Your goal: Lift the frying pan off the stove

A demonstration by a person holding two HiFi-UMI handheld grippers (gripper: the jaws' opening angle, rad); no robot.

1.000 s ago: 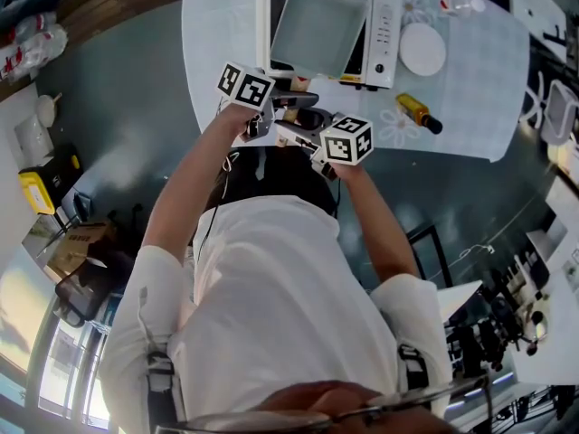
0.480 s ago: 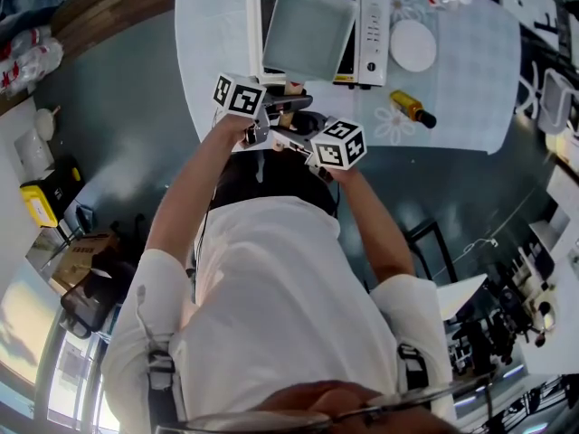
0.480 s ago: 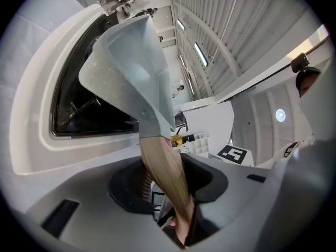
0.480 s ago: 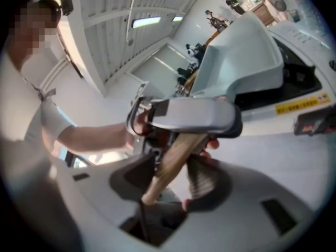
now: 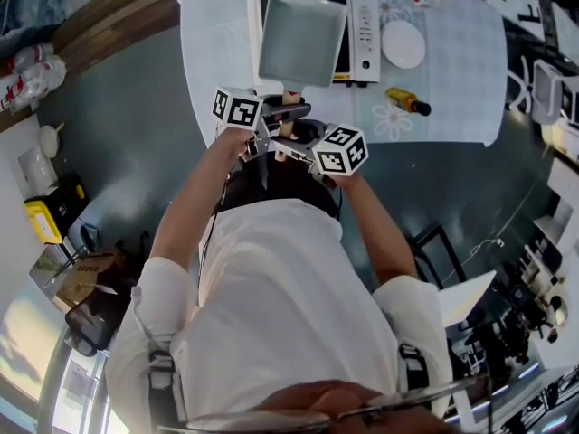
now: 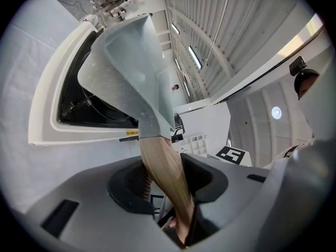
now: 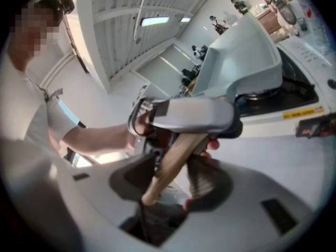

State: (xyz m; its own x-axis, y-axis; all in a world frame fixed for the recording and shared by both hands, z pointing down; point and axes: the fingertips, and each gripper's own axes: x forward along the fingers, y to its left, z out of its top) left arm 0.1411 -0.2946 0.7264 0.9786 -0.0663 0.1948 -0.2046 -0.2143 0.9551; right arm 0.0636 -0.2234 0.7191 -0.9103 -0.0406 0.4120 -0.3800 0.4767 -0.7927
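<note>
With both grippers clamped on the wooden handle (image 6: 167,175) of the frying pan (image 5: 303,36), the lift itself appears to be under way, not the reach. The left gripper (image 6: 168,185) has the handle pinched between its pads just below the pan's grey socket, and the right gripper (image 7: 176,175) grips the same handle nearer its tail end. In both gripper views the pan hangs in the air over the stove (image 5: 365,33), its underside showing and the dark burner recess visible beneath it, so it seems clear of the stove already, tipped with its far edge higher. The next move, as I judge it, calls for holding both grips firm and carrying the pan away from the stove toward bare table (image 5: 461,70), levelling it and steering clear of the white plate (image 5: 403,45) and the bottle (image 5: 407,102). Compared with a second ago, both pairs of jaws have just been closing, the left by much more, with the handle between them. In the head view the marker cubes sit closer together and the pan reaches further over the stove's front edge.
</note>
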